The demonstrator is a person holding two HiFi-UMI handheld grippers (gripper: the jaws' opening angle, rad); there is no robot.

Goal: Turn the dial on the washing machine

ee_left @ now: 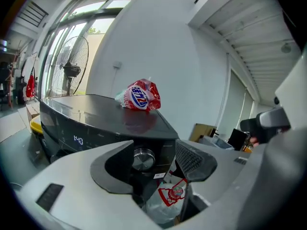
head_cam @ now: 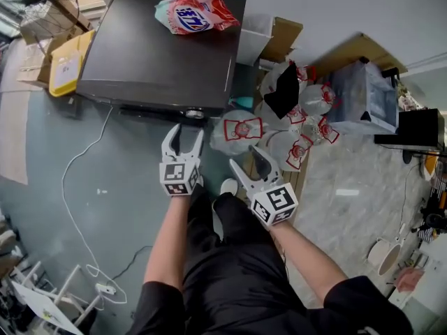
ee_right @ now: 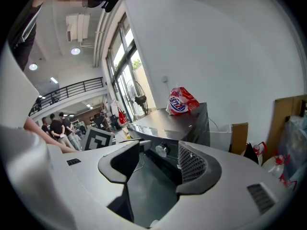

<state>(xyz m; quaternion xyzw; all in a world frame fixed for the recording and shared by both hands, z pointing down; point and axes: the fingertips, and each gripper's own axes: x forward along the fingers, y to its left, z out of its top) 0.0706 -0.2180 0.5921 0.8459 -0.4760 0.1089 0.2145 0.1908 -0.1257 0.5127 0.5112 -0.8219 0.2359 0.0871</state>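
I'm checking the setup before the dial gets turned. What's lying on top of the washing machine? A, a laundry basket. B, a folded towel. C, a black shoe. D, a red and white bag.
D: a red and white bag with a blue label lies on the dark lid of the washing machine, as the head view and both gripper views show.

Red, white and blue packet (head_cam: 195, 14) lies flat, at the top of the head view. Yellow tub (head_cam: 68, 65) stands at the left. White cable (head_cam: 64, 187) trails across the grey floor (head_cam: 119, 180). Clear plastic bags (head_cam: 241, 128) with red print are heaped near a cardboard box (head_cam: 285, 37) and a translucent storage box (head_cam: 363, 96). A standing fan (ee_left: 72, 71) is upright in the background.
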